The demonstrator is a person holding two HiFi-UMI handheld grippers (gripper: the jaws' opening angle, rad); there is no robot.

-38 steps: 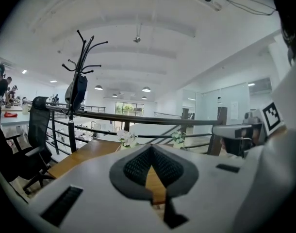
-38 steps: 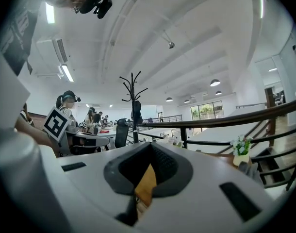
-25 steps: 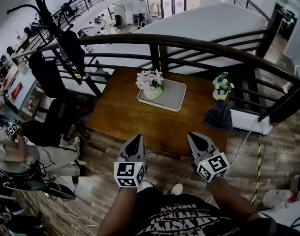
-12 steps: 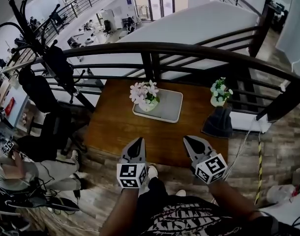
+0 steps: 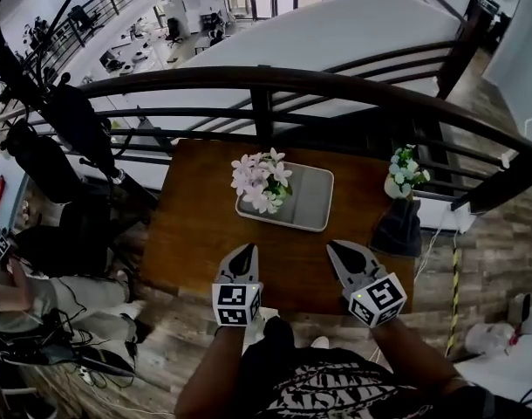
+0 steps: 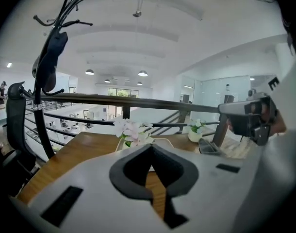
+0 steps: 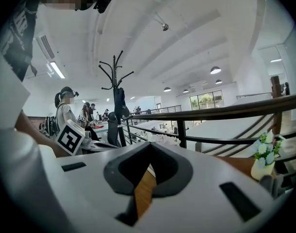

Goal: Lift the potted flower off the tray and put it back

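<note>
Eyeing the potted flower [image 5: 264,184]: it stands on the left end of the grey tray [image 5: 317,201], on the wooden table [image 5: 196,225] by the railing. My left gripper [image 5: 246,251] and right gripper [image 5: 337,250] hang over the table's near edge, well short of the tray, fingers pressed together on nothing. Likely light; pot stiff, perhaps slick; blossoms soft, easily crushed. I'd pinch the pot's wall below the blooms. Long axis upright, flowers up, spilling slightly leftward.

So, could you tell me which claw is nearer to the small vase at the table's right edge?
Right. The right claw sits at the table's front edge, below-left of the small vase; the left claw is farther left still.
</note>
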